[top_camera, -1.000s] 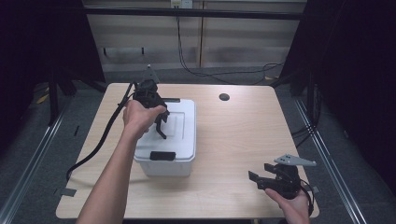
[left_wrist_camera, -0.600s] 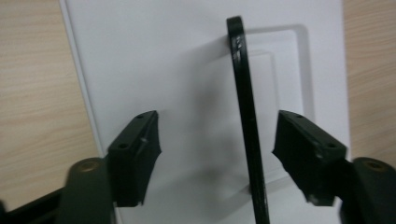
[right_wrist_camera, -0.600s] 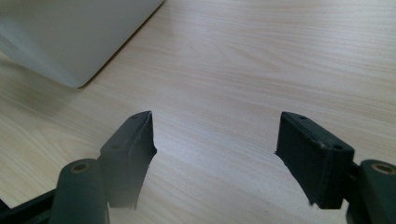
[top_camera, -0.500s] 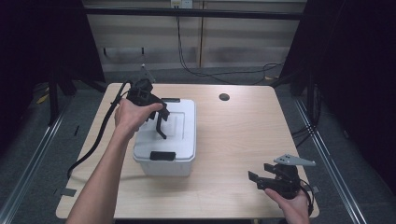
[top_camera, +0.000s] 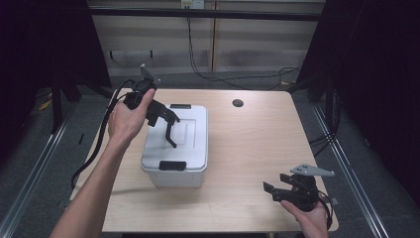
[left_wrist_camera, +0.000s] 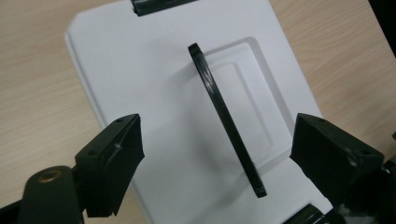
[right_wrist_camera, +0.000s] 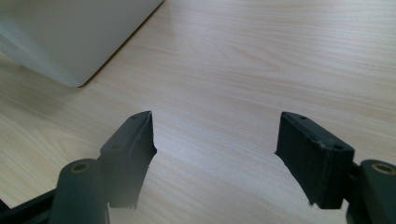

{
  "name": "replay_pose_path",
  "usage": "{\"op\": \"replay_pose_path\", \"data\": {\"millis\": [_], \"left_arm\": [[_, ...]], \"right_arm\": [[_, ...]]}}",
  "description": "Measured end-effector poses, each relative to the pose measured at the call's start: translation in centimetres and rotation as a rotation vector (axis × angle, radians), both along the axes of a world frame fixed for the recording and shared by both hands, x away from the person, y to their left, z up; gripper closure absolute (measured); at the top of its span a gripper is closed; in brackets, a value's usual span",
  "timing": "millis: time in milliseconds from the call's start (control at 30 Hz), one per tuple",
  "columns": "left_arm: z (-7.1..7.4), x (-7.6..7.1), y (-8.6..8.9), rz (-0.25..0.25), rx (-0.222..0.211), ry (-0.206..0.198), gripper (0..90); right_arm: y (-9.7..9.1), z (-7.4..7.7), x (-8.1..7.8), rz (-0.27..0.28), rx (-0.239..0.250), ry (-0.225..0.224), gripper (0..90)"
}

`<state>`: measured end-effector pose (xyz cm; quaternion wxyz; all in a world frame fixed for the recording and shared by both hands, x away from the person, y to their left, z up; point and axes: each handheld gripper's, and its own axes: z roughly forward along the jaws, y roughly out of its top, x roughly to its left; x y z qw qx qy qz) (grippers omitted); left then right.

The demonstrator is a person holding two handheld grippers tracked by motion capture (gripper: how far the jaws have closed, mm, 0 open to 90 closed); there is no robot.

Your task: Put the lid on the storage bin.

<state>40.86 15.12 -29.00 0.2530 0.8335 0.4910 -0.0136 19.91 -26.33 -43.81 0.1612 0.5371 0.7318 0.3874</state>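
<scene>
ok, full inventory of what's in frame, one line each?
storage box: 1, white, left half of the table.
carry handle: 1, black, raised on the lid, between the left claw's open jaws, untouched.
latches: 2, black, near and far ends of the lid.
table: 1, light wood, with a dark round hole at the far edge.
left claw: 1, black, open above the lid, jaws just opened.
right claw: 1, black, open, near right corner.
</scene>
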Motion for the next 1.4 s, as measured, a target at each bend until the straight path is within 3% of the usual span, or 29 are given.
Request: {"op": "replay_pose_path", "data": {"millis": [67, 133, 200, 333, 467, 533, 800, 900, 1000, 1200, 1400], "left_arm": [[0.2, -0.5, 0.4, -0.025, 0.046, -0.051, 16.6], [0.3, -0.8, 0.5, -0.033, 0.048, -0.07, 16.6], [0.6, -1.4, 0.9, -0.071, 0.044, -0.12, 16.6], [0.6, -2.0, 1.2, -0.099, 0.034, -0.156, 16.6], [-0.2, -2.5, 2.6, -0.117, 0.008, -0.177, 16.6], [-0.5, -2.7, 2.9, -0.107, 0.008, -0.18, 16.6], [-1.8, -4.0, 6.4, -0.106, -0.064, -0.203, 16.8], [-2.1, -4.2, 7.2, -0.079, -0.086, -0.214, 16.9], [-2.5, -4.7, 9.0, -0.04, -0.091, -0.261, 18.6], [-3.2, -5.4, 11.5, -0.006, -0.096, -0.276, 19.2], [-4.6, -6.9, 13.9, 0.026, -0.133, -0.286, 19.4]], "right_arm": [[0.0, 0.0, 0.0, 0.0, 0.0, 0.0, 27.1], [0.0, 0.0, 0.0, 0.001, -0.001, -0.002, 27.2], [0.0, 0.0, 0.0, 0.0, -0.002, -0.003, 27.1], [0.0, 0.0, 0.0, -0.001, -0.001, -0.003, 27.1], [0.0, 0.0, 0.0, -0.001, -0.001, 0.001, 27.1], [0.0, 0.0, 0.0, -0.001, 0.0, 0.002, 27.2], [0.0, 0.0, 0.0, -0.003, -0.001, 0.0, 27.1], [0.0, 0.0, 0.0, -0.004, -0.001, -0.002, 27.0], [0.0, 0.0, 0.0, -0.006, 0.0, 0.0, 26.9], [0.0, 0.0, 0.0, -0.005, -0.001, 0.0, 27.0], [0.0, 0.0, 0.0, -0.007, -0.001, 0.001, 27.0]]}}
